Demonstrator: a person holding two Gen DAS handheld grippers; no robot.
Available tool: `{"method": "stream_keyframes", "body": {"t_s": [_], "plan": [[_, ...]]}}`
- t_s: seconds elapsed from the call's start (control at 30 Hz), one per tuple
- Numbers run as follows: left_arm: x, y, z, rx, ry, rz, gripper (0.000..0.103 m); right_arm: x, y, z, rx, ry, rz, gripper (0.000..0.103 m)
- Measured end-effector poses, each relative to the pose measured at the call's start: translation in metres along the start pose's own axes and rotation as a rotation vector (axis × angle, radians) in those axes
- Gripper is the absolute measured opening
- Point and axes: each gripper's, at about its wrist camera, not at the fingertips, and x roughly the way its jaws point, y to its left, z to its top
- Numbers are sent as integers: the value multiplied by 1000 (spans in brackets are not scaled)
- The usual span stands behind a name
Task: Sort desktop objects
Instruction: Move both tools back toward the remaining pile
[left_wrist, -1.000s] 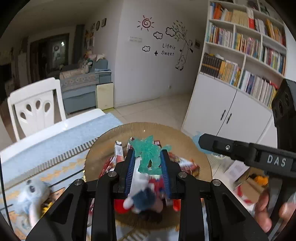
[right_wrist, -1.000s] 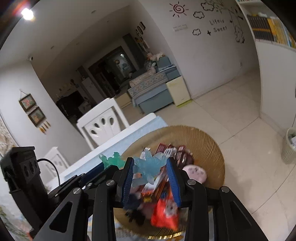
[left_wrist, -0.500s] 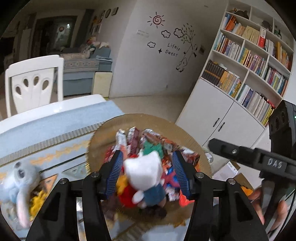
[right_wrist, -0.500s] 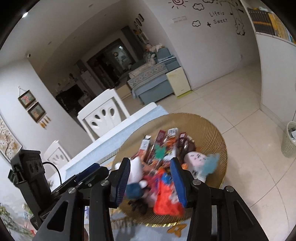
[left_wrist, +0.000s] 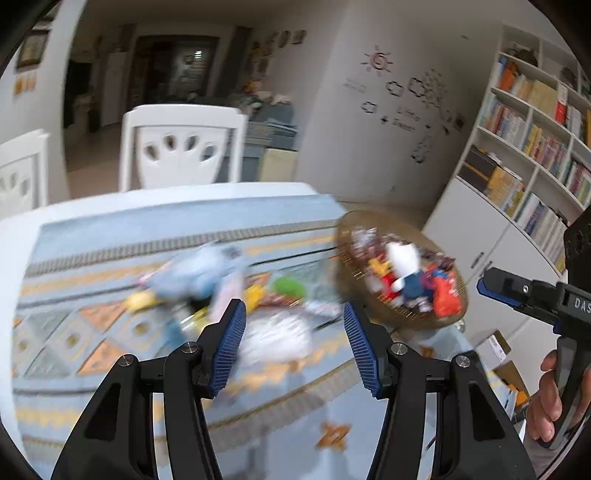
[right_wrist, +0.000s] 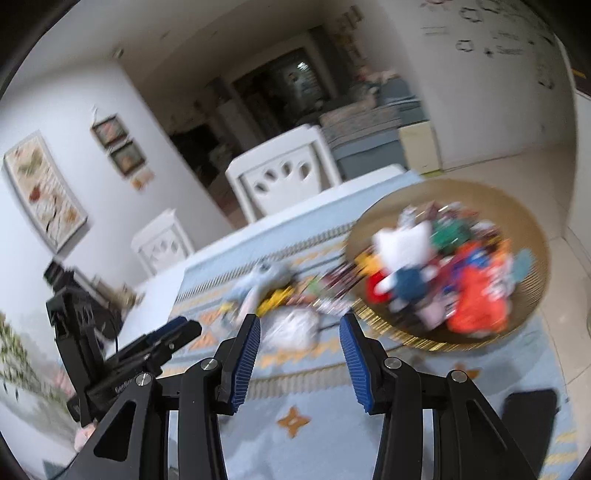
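Basket (left_wrist: 347, 236): round, woven, tan; sits at the far right end of the tabletop (left_wrist: 147, 206), heaped with toys and snack packets. Contents, as far as the blur allows: a white-headed plush doll (left_wrist: 402, 258) in blue and red on top, an orange packet (left_wrist: 445, 295) at the near rim, a green toy (right_wrist: 448, 230) further back.

Loose pile: lies on the patterned cloth (left_wrist: 92, 332) just left of the basket. Includes a pale blue plush (left_wrist: 195, 273), a green item (left_wrist: 288, 286), yellow pieces (right_wrist: 275, 299) and a white bag-like item (left_wrist: 277, 336) nearest the cameras. All heavily smeared; finer identification not possible.

Left gripper (left_wrist: 293, 341): jaws spread wide, holding nothing; raised above the cloth, with the white item seen between the blue pads.

Right gripper (right_wrist: 299, 354): jaws likewise wide apart and empty; raised above the cloth, basket ahead to its right. In the left wrist view it appears at the right edge, with a hand (left_wrist: 550, 402) on its grip.

Surroundings: two white chairs (left_wrist: 181, 147) behind the tabletop; bookshelf (left_wrist: 535, 122) on the right wall; framed pictures (right_wrist: 118, 144) on the left wall.
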Motion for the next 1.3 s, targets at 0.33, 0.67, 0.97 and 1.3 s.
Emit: {"method": "stream_keyframes", "body": {"t_s": [0.33,0.67,0.97,1.3], "plan": [[-18,61,-80,-98,66,129,53,85,25,-75,-20,70,-78,44],[4,63,-105,-48,96,257,53,116,10,-93,-98,112,-269,44],[25,54,-113,26,218,376,97,131,18,-104,-199,184,-369,52],[26,62,-113,-19,233,382,103,133,19,-105,-239,198,-372,80]]}}
